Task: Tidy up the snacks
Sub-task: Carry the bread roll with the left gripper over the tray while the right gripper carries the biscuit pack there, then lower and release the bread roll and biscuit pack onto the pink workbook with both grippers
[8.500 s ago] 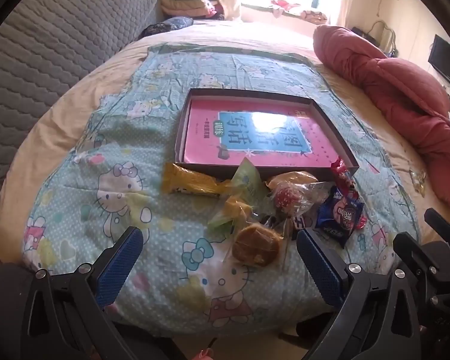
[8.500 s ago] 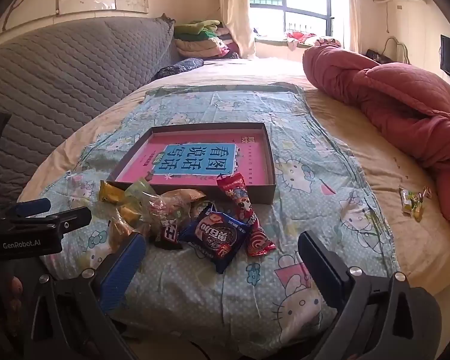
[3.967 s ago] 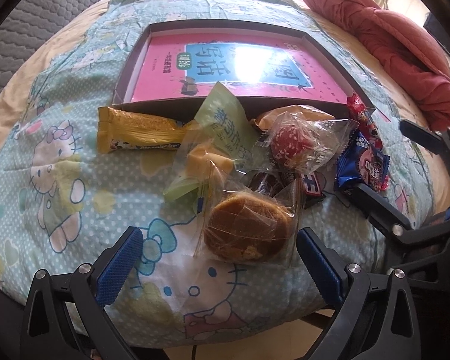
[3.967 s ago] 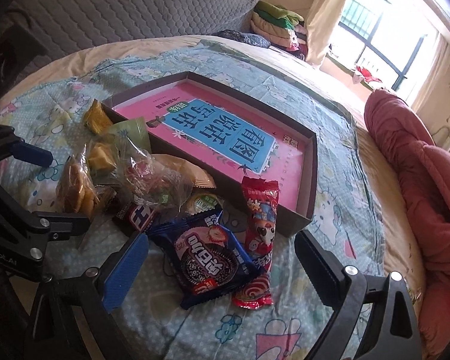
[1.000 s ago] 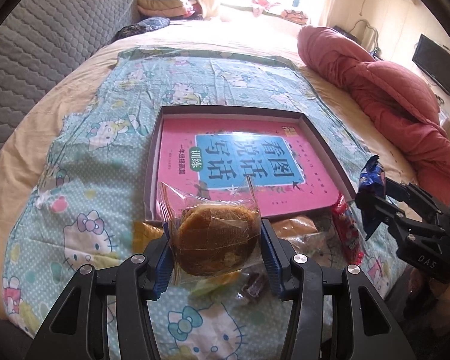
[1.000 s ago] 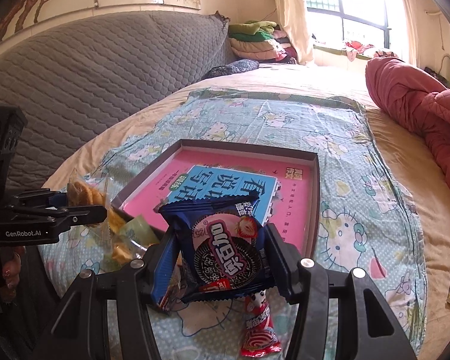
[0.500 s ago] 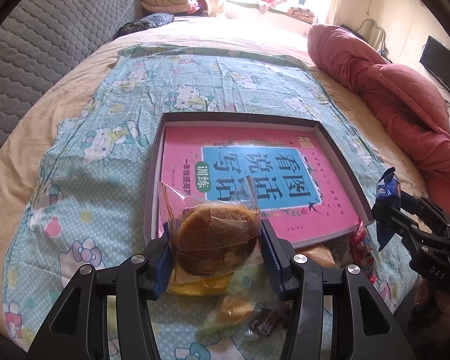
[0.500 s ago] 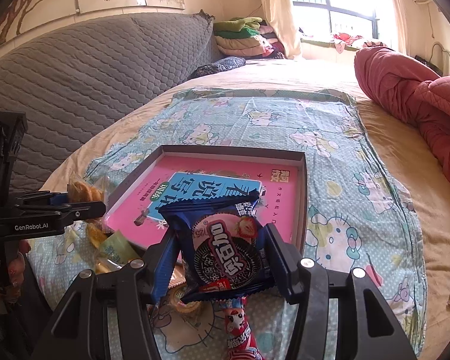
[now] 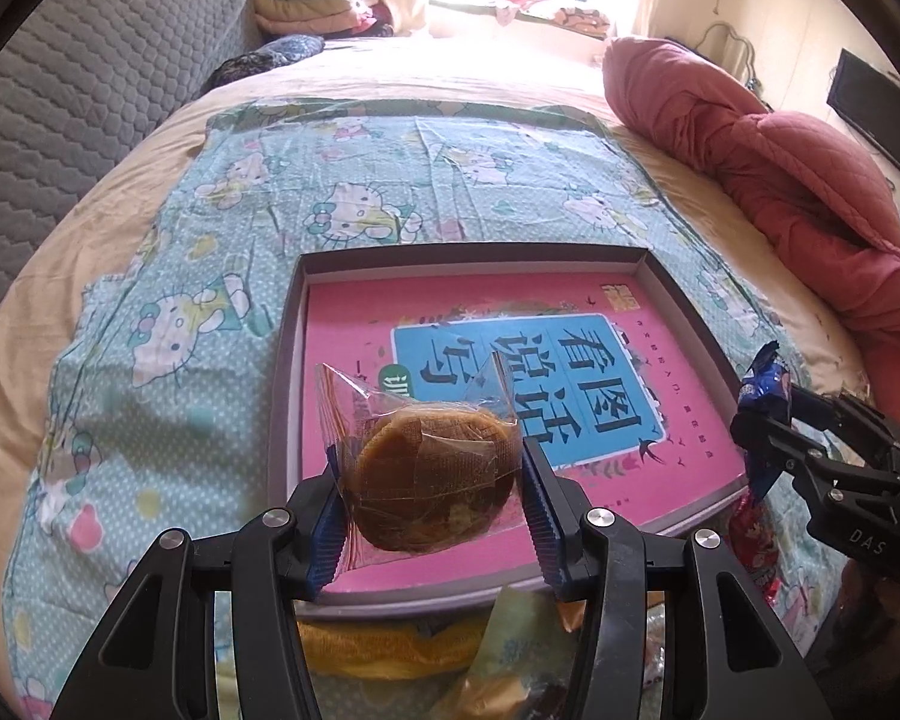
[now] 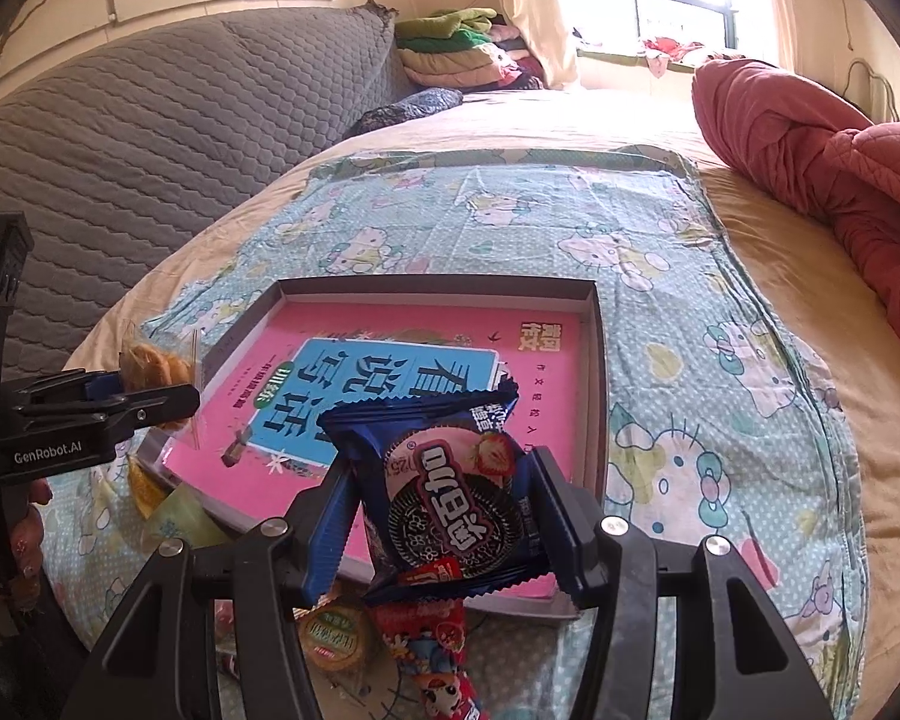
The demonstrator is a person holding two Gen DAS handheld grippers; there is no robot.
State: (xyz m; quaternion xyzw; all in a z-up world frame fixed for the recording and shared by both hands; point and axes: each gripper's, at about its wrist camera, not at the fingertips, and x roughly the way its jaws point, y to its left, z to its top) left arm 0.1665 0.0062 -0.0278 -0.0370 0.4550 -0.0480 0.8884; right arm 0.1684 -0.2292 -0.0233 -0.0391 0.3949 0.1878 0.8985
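Hovering over the shallow box [image 9: 669, 288] now, both tools have left the snack pile (where they sat four seconds ago). Left tool [image 9: 432, 489] is clamped on a round brown cake in clear wrap [image 9: 429, 474], above the box's 7 o'clock corner. Right tool [image 10: 444, 495] pinches a dark blue cookie packet [image 10: 450, 480], strawberry printed, over the 5 o'clock edge.
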